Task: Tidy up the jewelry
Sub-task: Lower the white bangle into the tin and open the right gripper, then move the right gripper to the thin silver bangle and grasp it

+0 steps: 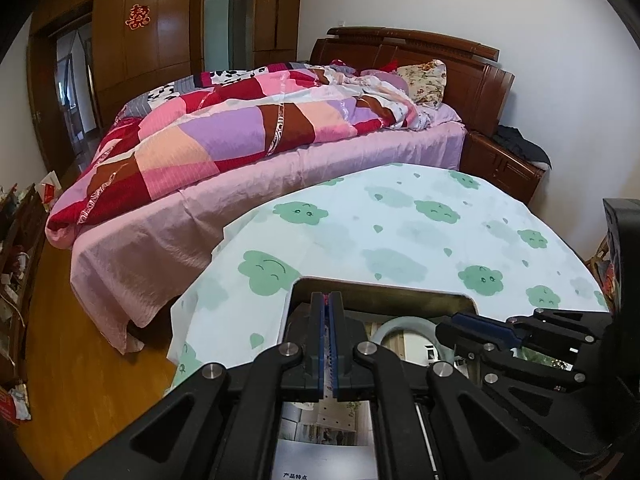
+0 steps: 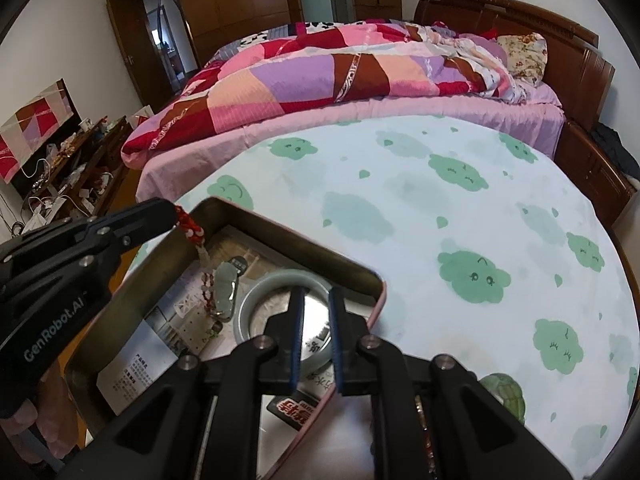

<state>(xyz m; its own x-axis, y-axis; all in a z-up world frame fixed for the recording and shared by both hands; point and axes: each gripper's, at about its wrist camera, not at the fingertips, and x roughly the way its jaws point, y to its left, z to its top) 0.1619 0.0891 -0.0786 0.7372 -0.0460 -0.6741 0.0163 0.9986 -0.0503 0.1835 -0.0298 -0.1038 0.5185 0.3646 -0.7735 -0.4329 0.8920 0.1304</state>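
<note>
Left gripper (image 2: 174, 210): I see it clenched on the red cord (image 2: 191, 229) over the tin (image 2: 280, 232) far corner; pendant (image 2: 224, 289) hangs inside.
Right gripper (image 2: 316, 308): fingers a little apart, nothing between them, over the bangle (image 2: 264, 280).
Table (image 2: 440, 208): wide free cloth beyond the tin.

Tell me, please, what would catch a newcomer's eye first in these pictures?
Probably the open tin near the front edge of the cloud-print table, holding a pale bangle and a jade pendant. The left gripper dangles that pendant by its red cord over the tin, while the right gripper straddles the bangle's rim. Behind the table lies a bed with a patchwork quilt.
</note>
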